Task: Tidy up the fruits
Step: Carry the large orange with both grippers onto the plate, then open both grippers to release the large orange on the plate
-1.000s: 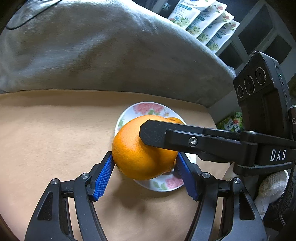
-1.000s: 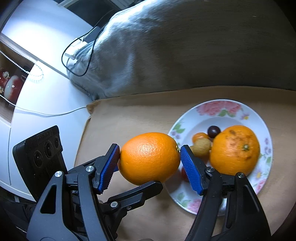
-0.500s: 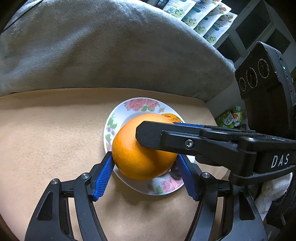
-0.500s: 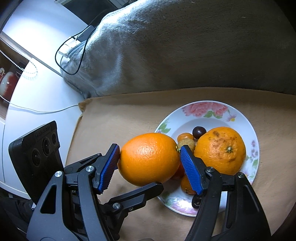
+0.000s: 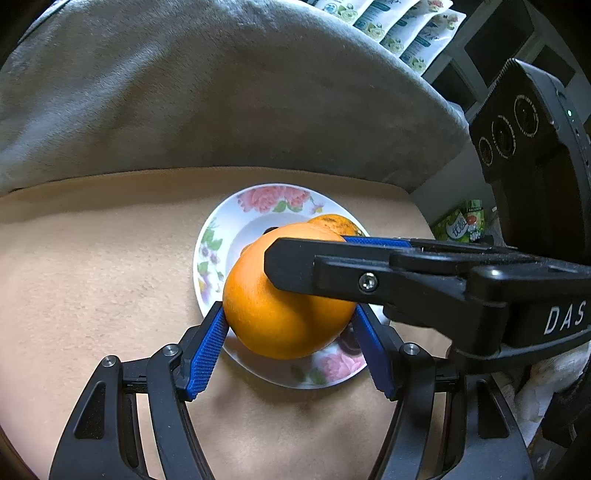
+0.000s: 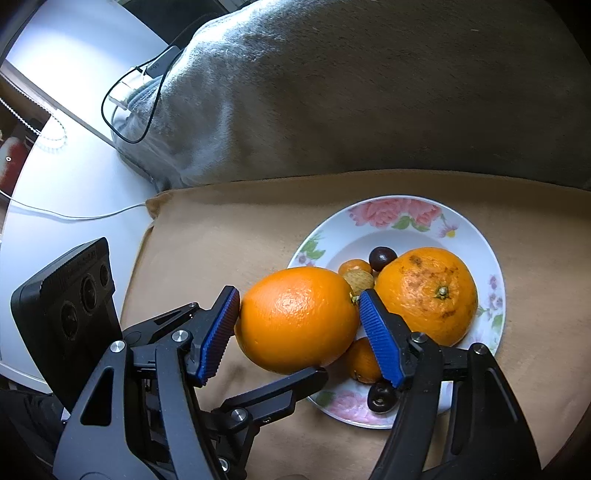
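Observation:
A big smooth orange (image 5: 280, 325) (image 6: 295, 317) hangs over the near left rim of a flowered white plate (image 5: 229, 229) (image 6: 399, 218). My left gripper (image 5: 288, 317) is shut on it, blue pads on both flanks. My right gripper (image 6: 299, 302) holds the same orange crosswise; its jaws are closing, pads touching the peel. One right finger crosses the top of the fruit in the left wrist view. On the plate lie a second, blotchy orange (image 6: 424, 295) (image 5: 332, 221) and several small fruits (image 6: 382, 256).
The plate rests on a tan cloth (image 6: 221, 240) that spreads left and toward me. A grey cushion (image 5: 221, 92) rises behind it. A white table with cables (image 6: 74, 177) lies at the left, and shelves with packets (image 5: 406, 26) at the far right.
Both grippers have carried the orange toward the plate; it now overlaps the plate's near left rim and hides more of the small fruits. The grip looks the same.

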Demonstrator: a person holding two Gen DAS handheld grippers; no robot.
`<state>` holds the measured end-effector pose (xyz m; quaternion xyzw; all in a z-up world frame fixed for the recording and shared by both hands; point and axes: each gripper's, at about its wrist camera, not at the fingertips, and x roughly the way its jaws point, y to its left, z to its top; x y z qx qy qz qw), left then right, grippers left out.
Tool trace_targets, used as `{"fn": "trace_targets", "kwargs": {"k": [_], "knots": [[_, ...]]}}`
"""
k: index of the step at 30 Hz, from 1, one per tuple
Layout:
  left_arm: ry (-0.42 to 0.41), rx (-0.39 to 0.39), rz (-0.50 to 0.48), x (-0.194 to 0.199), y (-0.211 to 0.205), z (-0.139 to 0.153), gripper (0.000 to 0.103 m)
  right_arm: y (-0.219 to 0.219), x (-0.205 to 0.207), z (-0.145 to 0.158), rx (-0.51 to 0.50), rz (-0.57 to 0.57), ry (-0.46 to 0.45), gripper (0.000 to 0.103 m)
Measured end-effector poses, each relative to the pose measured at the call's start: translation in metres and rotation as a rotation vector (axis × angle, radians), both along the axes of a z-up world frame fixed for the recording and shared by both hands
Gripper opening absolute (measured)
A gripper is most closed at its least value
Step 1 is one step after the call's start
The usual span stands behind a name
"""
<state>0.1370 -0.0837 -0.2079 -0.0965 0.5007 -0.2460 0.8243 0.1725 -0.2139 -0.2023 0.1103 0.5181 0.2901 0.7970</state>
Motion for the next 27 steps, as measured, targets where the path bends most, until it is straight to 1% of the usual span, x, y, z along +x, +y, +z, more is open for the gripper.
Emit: {"fn": "trace_targets", "kwargs": {"k": [9, 13, 20, 27], "knots": [[-0.004, 0.016, -0.005, 0.0, -0.003, -0.001, 0.068, -0.003, -0.003, 0.002, -0.006, -0.006, -0.004, 0.068], [0.0, 0.029, -0.006, 0.001, -0.006, -0.001, 0.069, -0.007, -0.005, 0.004, -0.024, -0.016, -0.013, 0.068], [-0.009, 0.059, -0.003, -0.002, -0.007, 0.003, 0.069, -0.02, -0.016, 0.012, -0.027, -0.046, -0.032, 0.068], [-0.028, 0.091, 0.013, -0.008, 0.004, 0.013, 0.069, -0.033, -0.032, 0.025, -0.037, -0.078, -0.066, 0.068]]}}
